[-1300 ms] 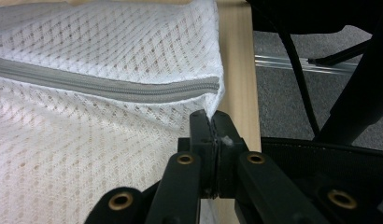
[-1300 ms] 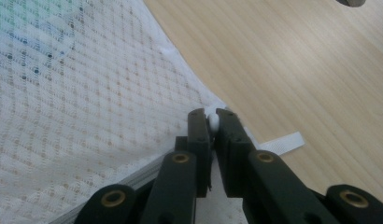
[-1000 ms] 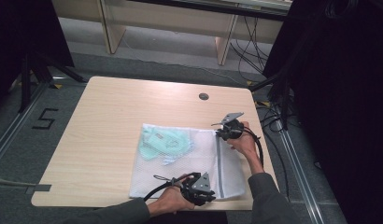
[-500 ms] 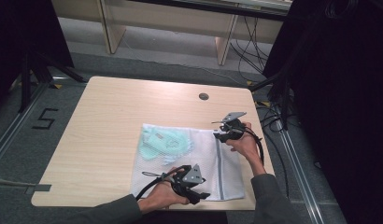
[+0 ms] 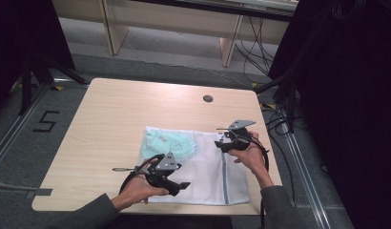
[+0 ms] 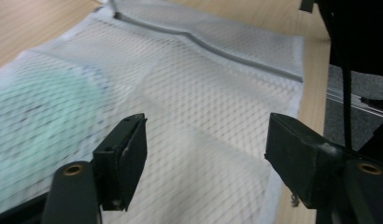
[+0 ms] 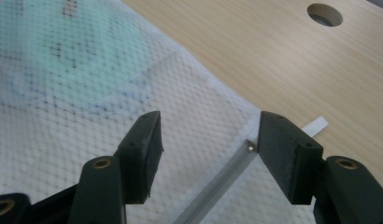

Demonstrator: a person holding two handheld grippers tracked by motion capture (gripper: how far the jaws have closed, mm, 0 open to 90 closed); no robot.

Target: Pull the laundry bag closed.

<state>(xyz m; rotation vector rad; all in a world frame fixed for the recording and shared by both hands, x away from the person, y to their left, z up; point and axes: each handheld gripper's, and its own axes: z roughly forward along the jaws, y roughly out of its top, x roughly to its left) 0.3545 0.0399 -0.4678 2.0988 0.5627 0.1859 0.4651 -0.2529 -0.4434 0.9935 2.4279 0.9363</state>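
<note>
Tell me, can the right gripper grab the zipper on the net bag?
Probably yes. The right gripper hangs open just above the zipper of the mesh bag, with nothing between them.

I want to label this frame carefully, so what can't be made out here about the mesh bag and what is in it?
- Pale green garment inside the white mesh laundry bag: its kind is unclear; the mesh veils it, and the left gripper view blurs it.
- Grey zipper: its slider's place is unclear; the right gripper view cuts it at the bottom edge.
- Bag's near-left corner, high view: covered by the left gripper.
</note>
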